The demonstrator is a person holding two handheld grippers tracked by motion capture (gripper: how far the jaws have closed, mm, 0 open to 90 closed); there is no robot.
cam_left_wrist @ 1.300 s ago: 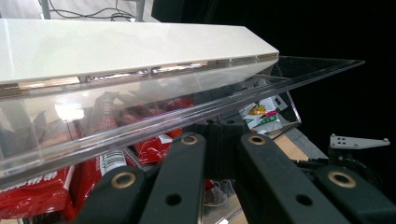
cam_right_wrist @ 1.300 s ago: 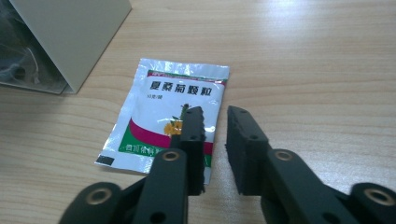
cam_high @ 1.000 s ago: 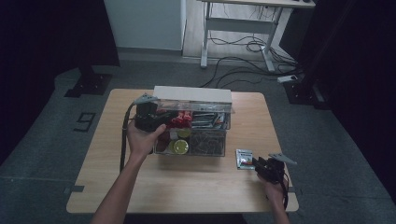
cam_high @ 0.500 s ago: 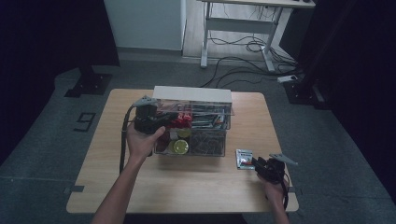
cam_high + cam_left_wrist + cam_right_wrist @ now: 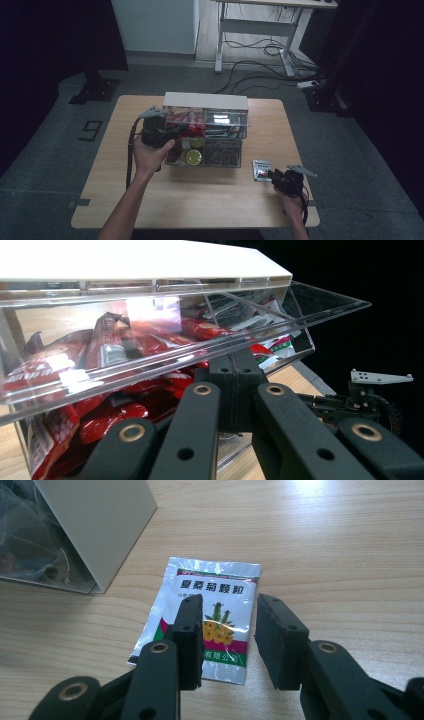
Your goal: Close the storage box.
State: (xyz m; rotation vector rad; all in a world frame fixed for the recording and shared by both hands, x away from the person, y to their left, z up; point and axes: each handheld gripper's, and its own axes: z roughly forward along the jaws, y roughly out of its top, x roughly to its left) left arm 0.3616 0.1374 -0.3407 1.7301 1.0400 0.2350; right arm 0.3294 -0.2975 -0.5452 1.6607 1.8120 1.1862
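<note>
My right jaws stand apart over the flat silver sachet (image 5: 202,626), its long axis running straight ahead; left jaws pinch the clear acrylic flap (image 5: 165,367).

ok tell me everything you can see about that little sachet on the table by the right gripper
The sachet is a small flat silvery foil packet with printed characters on top, a picture of yellow flowers in the middle and red and green bands below. It lies face up, looks unopened, and rests flat on the wooden table, just right of the clear organiser box. The right gripper stands over it with jaws apart, one jaw over its lower middle, the other past its right edge. Whether they touch it cannot be told.
</note>
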